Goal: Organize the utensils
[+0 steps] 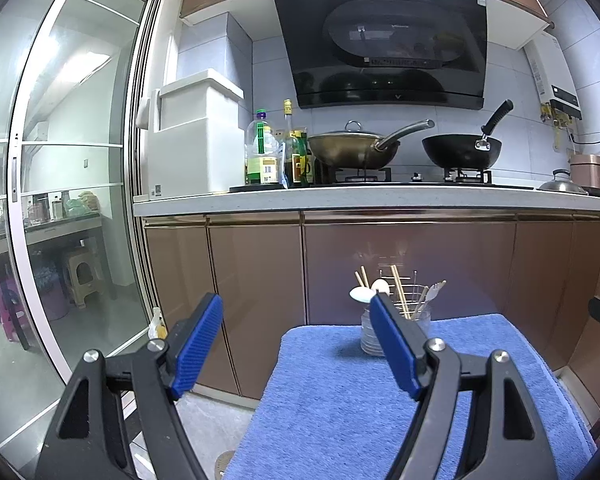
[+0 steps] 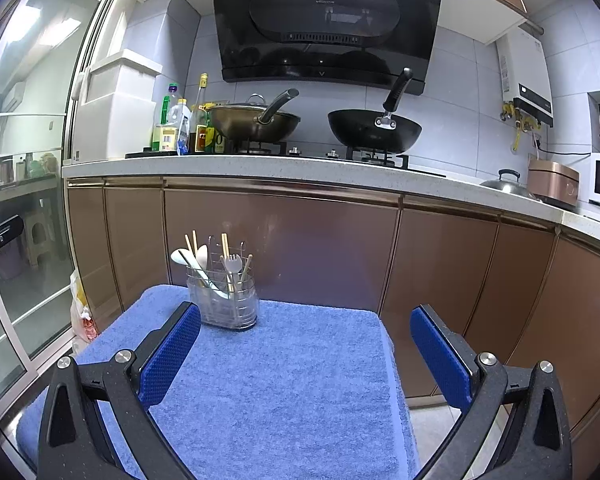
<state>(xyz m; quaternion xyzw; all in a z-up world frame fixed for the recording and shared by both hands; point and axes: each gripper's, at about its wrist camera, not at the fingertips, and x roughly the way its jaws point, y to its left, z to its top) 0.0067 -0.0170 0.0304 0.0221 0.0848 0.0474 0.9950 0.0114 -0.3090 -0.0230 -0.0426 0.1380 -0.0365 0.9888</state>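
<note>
A: Worth flagging the risks first; the utensil caddy (image 2: pixel 228 300) stands at the far edge of the blue towel (image 2: pixel 268 380), close to the brown cabinet doors (image 2: pixel 300 248); looks light and top-heavy, so could tip over if nudged by a careless approach.

B: Agreed; also crowded inside; two pale spoons (image 2: pixel 190 258) leaning left, a white fork (image 2: pixel 233 264) to the right, wooden chopsticks (image 2: pixel 225 246) sticking up between; could drag a neighbour out along with whichever piece gets pulled; could rattle the lot onto the towel.

A: Soft towel over the table too; no firm footing for the caddy; likely to slide or rock under a sideways push.

B: And the claws?

A: Left claw (image 1: pixel 296 334) spread wide, nothing between the blue pads (image 1: pixel 198 344); empty and touching nothing; its right pad only overlaps the caddy (image 1: pixel 396 320) in the left wrist view, well short of it in truth, judging from the right wrist view.

B: Right claw (image 2: pixel 306 350) likewise wide open, empty, hovering above bare towel; caddy ahead and to its left, well apart from both pads.

A: Nothing loose visible on the towel; unclear which piece is meant to go where; a wrong guess there is one more way to go astray.
</note>
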